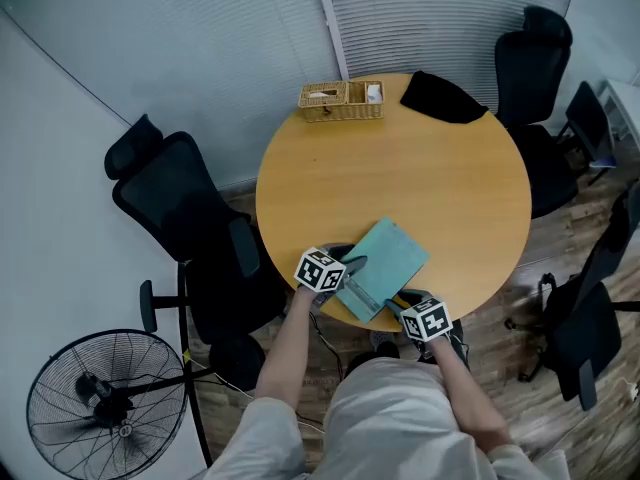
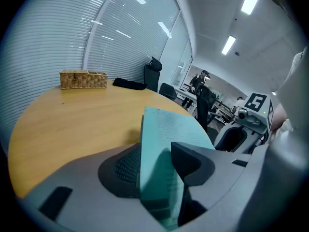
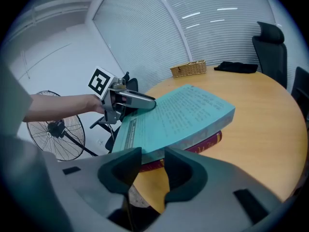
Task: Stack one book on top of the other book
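A teal book [image 1: 388, 260] is held near the front edge of the round wooden table [image 1: 400, 168]. My left gripper [image 1: 350, 266] is shut on its left edge, and in the left gripper view the book [image 2: 166, 129] stands clamped between the pads of that gripper [image 2: 154, 170]. My right gripper [image 1: 402, 303] grips the near corner. In the right gripper view the teal book [image 3: 183, 112] runs into the narrow gap of the gripper [image 3: 147, 161]. It lies tilted over a dark red book [image 3: 210, 141] that rests flat on the table, mostly hidden beneath it.
A wicker basket [image 1: 340, 99] and a black cloth [image 1: 442, 98] sit at the table's far edge. Black office chairs stand at the left [image 1: 190, 218] and back right [image 1: 530, 58]. A floor fan [image 1: 105, 398] is at the lower left.
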The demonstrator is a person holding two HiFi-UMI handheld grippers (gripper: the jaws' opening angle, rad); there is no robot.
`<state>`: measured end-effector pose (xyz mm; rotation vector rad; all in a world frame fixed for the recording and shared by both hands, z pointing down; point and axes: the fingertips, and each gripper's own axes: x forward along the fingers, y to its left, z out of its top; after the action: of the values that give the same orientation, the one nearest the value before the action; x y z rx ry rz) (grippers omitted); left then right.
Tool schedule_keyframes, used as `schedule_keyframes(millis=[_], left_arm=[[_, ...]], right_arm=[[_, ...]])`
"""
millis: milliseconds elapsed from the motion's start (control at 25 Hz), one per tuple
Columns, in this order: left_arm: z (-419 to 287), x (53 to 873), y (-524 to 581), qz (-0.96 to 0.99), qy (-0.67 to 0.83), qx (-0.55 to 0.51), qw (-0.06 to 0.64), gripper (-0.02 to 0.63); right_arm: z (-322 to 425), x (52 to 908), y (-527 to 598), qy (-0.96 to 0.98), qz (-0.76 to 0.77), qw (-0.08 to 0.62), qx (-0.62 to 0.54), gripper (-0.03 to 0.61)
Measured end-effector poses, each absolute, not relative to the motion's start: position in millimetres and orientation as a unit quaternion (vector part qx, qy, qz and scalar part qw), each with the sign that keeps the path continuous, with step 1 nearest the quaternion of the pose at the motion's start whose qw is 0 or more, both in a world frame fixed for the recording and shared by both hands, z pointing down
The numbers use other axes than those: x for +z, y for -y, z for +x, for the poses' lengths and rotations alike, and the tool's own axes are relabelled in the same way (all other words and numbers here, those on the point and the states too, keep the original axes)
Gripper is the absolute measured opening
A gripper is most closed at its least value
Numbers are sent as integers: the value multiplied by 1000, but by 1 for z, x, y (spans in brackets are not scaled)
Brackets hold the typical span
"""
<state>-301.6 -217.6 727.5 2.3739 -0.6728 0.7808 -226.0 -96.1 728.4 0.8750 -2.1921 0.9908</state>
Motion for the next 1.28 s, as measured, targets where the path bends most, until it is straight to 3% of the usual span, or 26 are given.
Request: schedule_keyframes(millis=[880, 1280], left_arm=[[-294, 737, 214, 880, 253, 319, 246, 213], [-305, 712, 214, 879, 291, 308, 219, 213]], right_arm=[[-220, 743, 92, 802, 348, 282, 395, 166], [-194, 712, 109, 806, 386, 235, 383, 166]])
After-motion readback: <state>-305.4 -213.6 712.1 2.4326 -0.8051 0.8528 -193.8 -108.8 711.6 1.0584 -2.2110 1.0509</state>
